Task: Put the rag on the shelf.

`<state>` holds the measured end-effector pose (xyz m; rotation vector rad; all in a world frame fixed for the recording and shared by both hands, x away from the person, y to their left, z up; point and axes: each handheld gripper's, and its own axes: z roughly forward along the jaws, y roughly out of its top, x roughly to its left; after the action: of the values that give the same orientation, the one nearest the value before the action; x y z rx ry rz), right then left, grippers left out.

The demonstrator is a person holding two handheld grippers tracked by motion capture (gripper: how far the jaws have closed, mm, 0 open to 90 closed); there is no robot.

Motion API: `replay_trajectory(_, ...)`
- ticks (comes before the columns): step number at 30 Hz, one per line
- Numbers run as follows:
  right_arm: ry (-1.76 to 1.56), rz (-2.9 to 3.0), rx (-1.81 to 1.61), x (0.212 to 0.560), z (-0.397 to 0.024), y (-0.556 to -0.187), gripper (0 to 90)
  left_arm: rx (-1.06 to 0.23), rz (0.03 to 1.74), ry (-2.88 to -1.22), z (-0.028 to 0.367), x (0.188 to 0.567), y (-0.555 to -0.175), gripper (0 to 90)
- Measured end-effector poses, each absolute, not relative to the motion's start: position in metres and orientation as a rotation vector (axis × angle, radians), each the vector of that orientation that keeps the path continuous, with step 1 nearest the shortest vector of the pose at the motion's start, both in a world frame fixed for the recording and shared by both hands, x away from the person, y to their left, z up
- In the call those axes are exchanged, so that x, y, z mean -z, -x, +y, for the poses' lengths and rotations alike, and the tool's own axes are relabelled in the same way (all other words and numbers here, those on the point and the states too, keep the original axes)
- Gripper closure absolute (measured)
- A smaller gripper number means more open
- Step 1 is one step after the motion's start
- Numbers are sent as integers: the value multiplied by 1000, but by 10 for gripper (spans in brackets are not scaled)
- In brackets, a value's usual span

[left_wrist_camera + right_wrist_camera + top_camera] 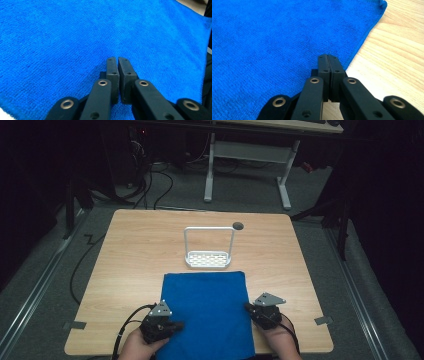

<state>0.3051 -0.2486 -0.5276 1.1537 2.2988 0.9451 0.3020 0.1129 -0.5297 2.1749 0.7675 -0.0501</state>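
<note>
A blue cloth (207,312) lies flat on the near half of the wooden table (135,250). My left gripper (177,325) rests at the cloth's near left edge and points inward over it. In the left gripper view its jaws (117,58) stand together with only a thin slit and nothing between them, above the blue cloth (75,37). At the right edge of the cloth sits my right gripper (248,307). Seen in its own view, the right gripper (328,56) is shut tight, its tips at the border where the blue cloth (262,37) meets bare wood (392,50).
A white wire rack (208,259) with a tall hoop handle stands just beyond the cloth's far edge. A small dark round spot (238,225) marks the tabletop behind it. Beyond the table are a white desk frame (247,165) and cables on the floor.
</note>
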Motion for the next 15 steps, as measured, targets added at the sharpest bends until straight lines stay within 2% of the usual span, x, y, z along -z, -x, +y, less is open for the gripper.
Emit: replay_trajectory(15,-1168,2275,-915,527,-251,-308,883,58,779,-2137,108,533,-308,851)
